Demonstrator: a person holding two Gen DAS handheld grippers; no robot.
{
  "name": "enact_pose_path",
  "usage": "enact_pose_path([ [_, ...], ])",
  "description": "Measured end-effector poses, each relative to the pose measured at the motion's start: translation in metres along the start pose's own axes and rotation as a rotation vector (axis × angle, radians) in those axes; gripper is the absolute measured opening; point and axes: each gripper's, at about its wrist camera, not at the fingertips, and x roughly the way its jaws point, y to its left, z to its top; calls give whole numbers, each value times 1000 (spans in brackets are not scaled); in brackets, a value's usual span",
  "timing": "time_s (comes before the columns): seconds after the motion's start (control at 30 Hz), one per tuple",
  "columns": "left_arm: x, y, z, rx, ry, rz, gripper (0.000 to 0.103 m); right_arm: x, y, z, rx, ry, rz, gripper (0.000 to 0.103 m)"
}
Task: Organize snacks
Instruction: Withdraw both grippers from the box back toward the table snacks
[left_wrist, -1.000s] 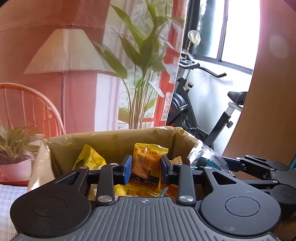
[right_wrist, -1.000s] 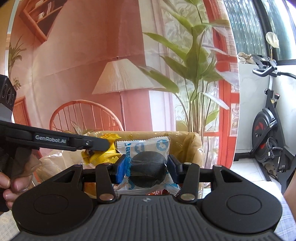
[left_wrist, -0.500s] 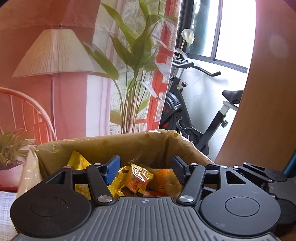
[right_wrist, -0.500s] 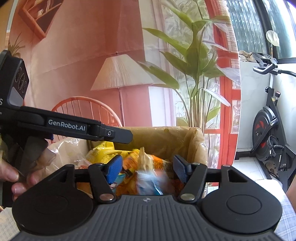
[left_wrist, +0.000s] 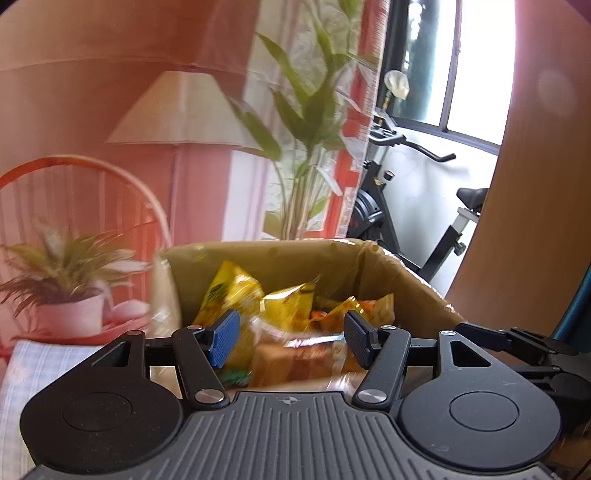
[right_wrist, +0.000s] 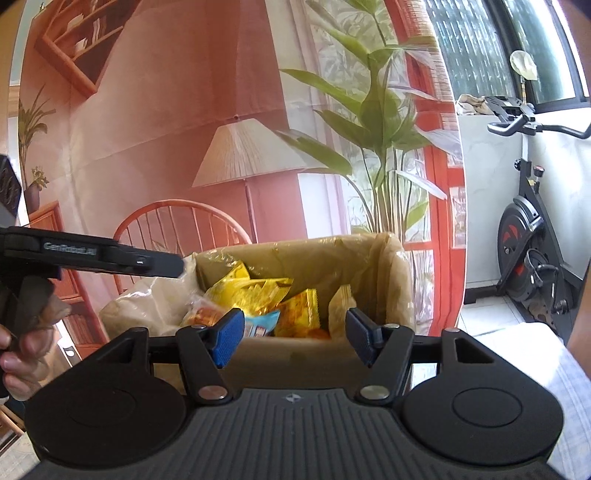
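Left wrist view first, and we see the left gripper (left_wrist: 291, 338) with its blue pads (left_wrist: 224, 338) standing apart, nothing pressed between them. Its jaws have just been opening, and they are empty. Beyond the fingertips sits the cardboard box (left_wrist: 410, 284), lined with clear plastic, and inside it the snack packets (left_wrist: 288, 306) lie heaped: yellow wrappers, an orange one, a brownish one blurred at the near edge. At the right edge we catch the black linkage of the other tool, just beside the box's corner.

Over to the right wrist view, and we find the right gripper (right_wrist: 295, 338) also parted and holding nothing, its jaws having just been opening too. The box (right_wrist: 391, 280) stands straight ahead, with yellow packs and a blue-and-white packet (right_wrist: 260, 325) lying on top of the pile. From the left the other gripper's arm reaches toward the box rim, a hand (right_wrist: 20, 354) wrapped around its grip.
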Motion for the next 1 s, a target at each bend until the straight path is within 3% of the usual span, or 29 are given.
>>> enact_pose_path([
  [0.23,-34,15,-29,-6,-5,53,65,-22,14,-15,-5,-19,-19,64],
  [0.47,-38,26,-71,-30,51,86,65,-30,20,-38,17,7,-25,64],
  [0.77,-30,25,-126,-38,118,112,65,-20,15,-80,56,110,-36,64],
  [1.0,-20,24,-160,14,175,124,65,-6,12,-122,90,218,-42,64],
])
